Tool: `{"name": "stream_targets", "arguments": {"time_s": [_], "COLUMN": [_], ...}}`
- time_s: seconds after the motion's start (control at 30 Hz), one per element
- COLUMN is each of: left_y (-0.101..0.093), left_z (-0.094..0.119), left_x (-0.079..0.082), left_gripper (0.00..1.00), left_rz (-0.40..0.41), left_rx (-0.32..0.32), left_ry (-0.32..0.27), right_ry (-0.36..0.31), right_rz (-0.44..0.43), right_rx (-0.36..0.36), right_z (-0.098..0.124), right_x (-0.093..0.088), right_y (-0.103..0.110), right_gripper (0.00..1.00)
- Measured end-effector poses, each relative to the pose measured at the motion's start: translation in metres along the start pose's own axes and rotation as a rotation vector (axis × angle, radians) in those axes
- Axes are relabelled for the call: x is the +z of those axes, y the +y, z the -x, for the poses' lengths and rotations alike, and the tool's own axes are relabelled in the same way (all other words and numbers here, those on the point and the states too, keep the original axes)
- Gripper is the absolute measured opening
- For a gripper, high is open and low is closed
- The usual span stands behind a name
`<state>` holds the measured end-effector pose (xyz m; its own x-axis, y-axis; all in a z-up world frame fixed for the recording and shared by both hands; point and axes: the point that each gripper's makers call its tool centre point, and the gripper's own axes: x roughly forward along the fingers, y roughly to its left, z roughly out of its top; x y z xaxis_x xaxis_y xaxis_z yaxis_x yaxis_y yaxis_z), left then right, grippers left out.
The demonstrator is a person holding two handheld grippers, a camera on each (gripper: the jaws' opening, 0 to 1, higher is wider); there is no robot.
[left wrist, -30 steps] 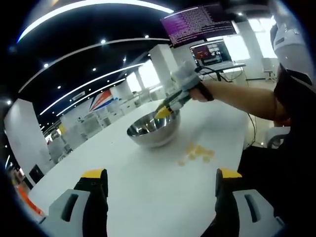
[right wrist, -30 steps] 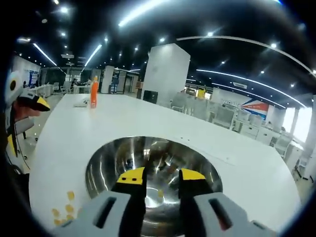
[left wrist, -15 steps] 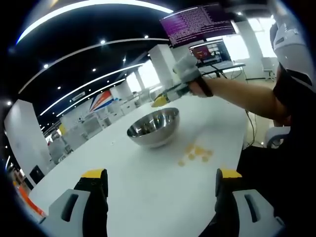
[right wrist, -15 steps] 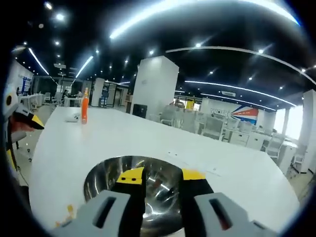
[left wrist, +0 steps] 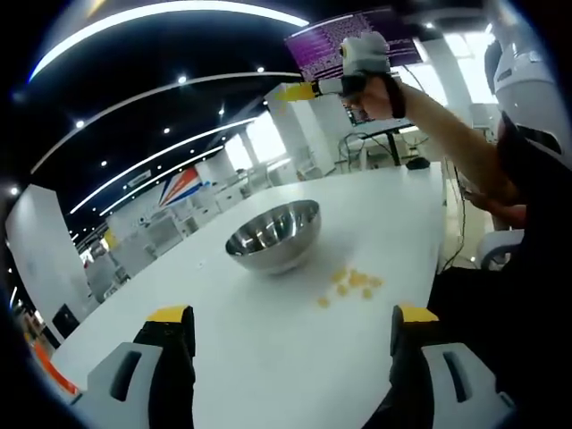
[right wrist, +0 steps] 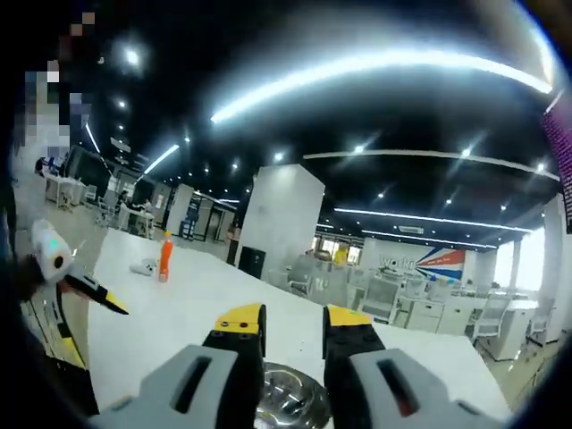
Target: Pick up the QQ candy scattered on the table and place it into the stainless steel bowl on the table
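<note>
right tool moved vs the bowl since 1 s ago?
Yes. In the left gripper view the right tool has risen from the bowl rim to well above it.

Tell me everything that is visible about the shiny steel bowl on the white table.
The round stainless steel bowl looks polished and mirror-like, with a thin rim and a deep curved wall. It stands upright on the white table, apart from the cluster of small yellow candies lying beside it. Neither gripper touches it. In the right gripper view its rim peeks between the jaws.
</note>
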<state>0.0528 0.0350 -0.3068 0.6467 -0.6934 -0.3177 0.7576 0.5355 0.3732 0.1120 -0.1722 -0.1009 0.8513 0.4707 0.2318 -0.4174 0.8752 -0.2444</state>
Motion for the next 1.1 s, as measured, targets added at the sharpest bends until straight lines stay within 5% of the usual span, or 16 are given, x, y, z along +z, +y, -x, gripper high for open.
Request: {"name": "stream_targets", "arguments": {"time_s": [0.13, 0.33, 0.63, 1.1], "left_y": [-0.003, -0.003, -0.003, -0.004], "left_z": [0.000, 0.000, -0.001, -0.003], "left_x": [0.003, 0.004, 0.001, -0.004], "left_gripper": [0.94, 0.94, 0.94, 0.93], "left_rz": [0.011, 0.013, 0.017, 0.013], "left_rx": [-0.015, -0.012, -0.007, -0.008], "left_ry": [-0.009, -0.017, -0.012, 0.003], "right_ry": [-0.028, 0.006, 0.105, 0.282], "right_rz": [0.025, 0.077, 0.110, -0.008], "right_rx": [0.061, 0.146, 0.214, 0.310], "right_z": [0.020, 0.041, 0.053, 0.059], "right_x": [0.027, 0.032, -0.010, -0.095], "right_y": [0.027, 0.072, 0.116, 0.154], "right_gripper": [0.23, 0.23, 0.25, 0.24]}}
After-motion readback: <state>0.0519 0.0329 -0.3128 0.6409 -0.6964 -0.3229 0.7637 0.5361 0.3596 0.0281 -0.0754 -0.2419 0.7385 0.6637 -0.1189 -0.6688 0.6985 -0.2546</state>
